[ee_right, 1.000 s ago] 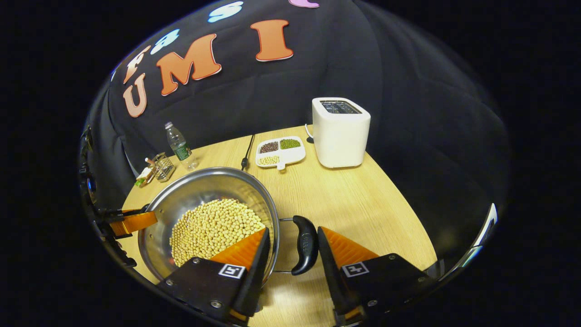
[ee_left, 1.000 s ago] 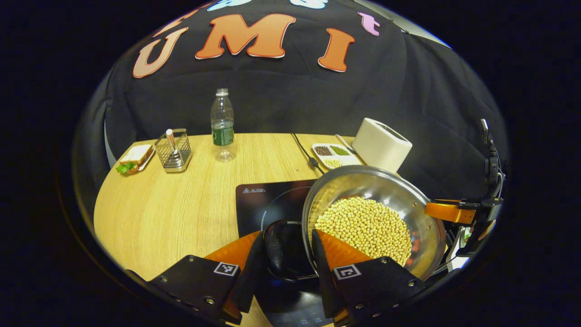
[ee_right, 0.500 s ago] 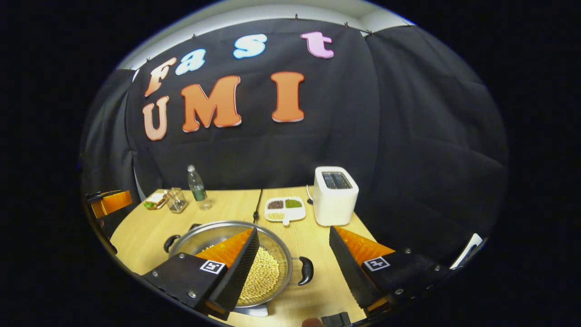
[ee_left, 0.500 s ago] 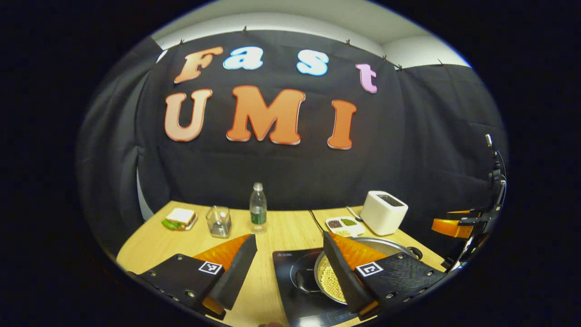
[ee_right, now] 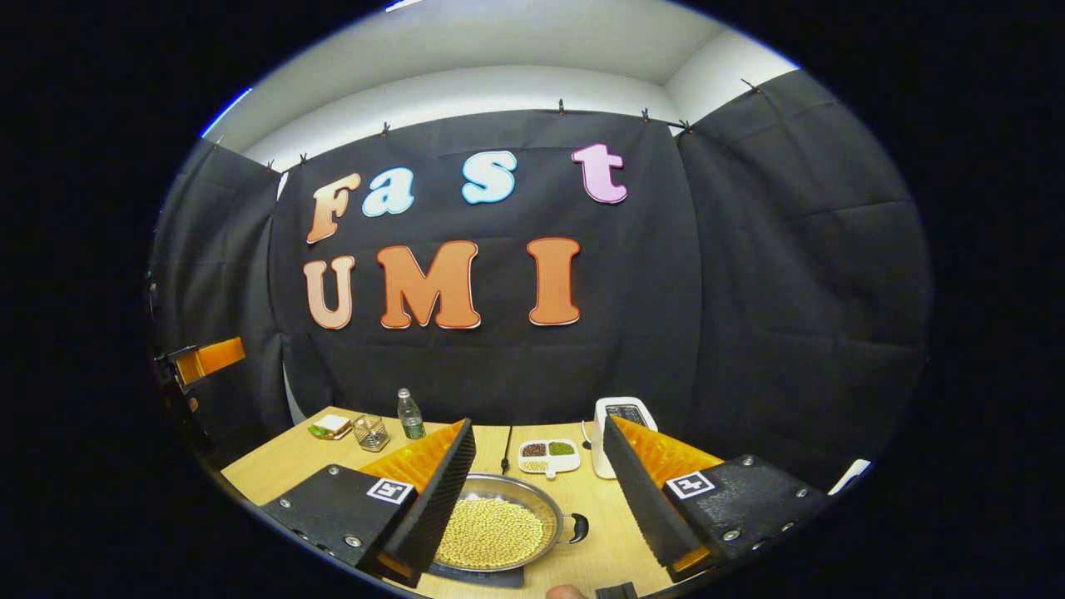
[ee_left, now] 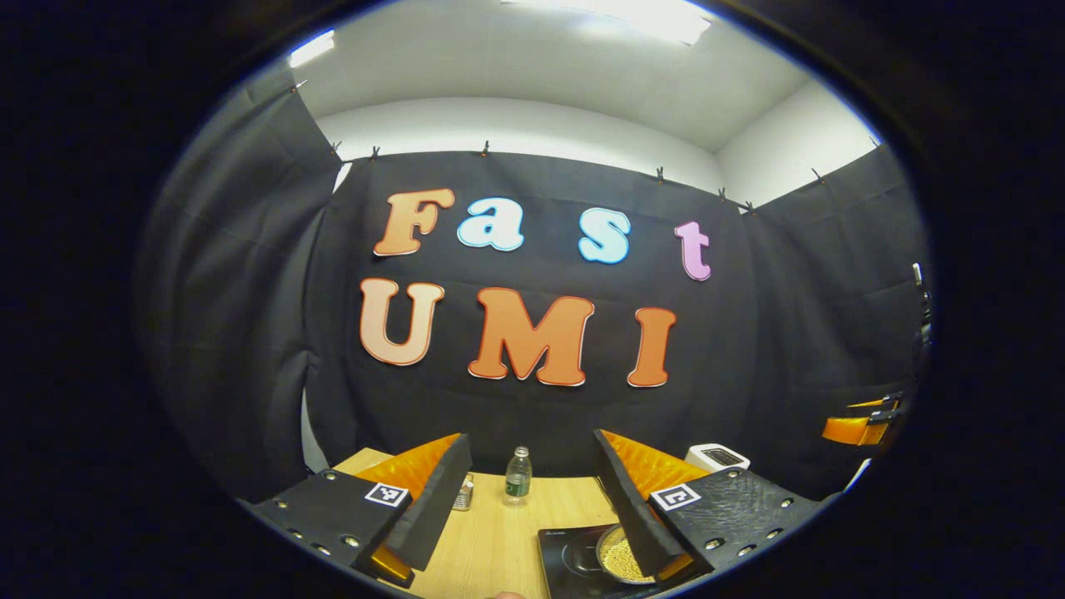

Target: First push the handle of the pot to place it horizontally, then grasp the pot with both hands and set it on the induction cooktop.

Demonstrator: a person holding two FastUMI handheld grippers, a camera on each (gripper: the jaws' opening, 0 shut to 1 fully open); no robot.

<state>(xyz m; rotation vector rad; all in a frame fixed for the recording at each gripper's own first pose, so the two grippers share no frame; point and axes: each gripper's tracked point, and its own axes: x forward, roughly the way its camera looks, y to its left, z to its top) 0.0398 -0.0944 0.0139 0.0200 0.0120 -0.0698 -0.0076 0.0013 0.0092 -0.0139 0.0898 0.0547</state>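
The steel pot (ee_right: 495, 532), filled with pale beans, sits on the black induction cooktop (ee_right: 478, 576), one black side handle (ee_right: 579, 527) pointing right. My right gripper (ee_right: 539, 423) hangs open well above and behind it, nothing between its fingers. In the left gripper view the pot (ee_left: 620, 559) peeks out beside my right-hand finger, resting on the cooktop (ee_left: 566, 556). My left gripper (ee_left: 530, 435) is also open and holds nothing. Each gripper shows at the other view's edge: the left gripper (ee_right: 204, 358) and the right gripper (ee_left: 857, 426), both raised.
On the wooden table (ee_right: 274, 466) behind the pot stand a white toaster (ee_right: 620, 412), a divided dish of beans (ee_right: 547, 453), a water bottle (ee_right: 409, 416), a wire holder (ee_right: 369, 433) and a sandwich plate (ee_right: 330, 427). A black cable (ee_right: 505, 449) runs back from the cooktop.
Both grippers opened off the pot's side handles, then rose and drew back, so the table has dropped low in both views. The pot stays on the cooktop.
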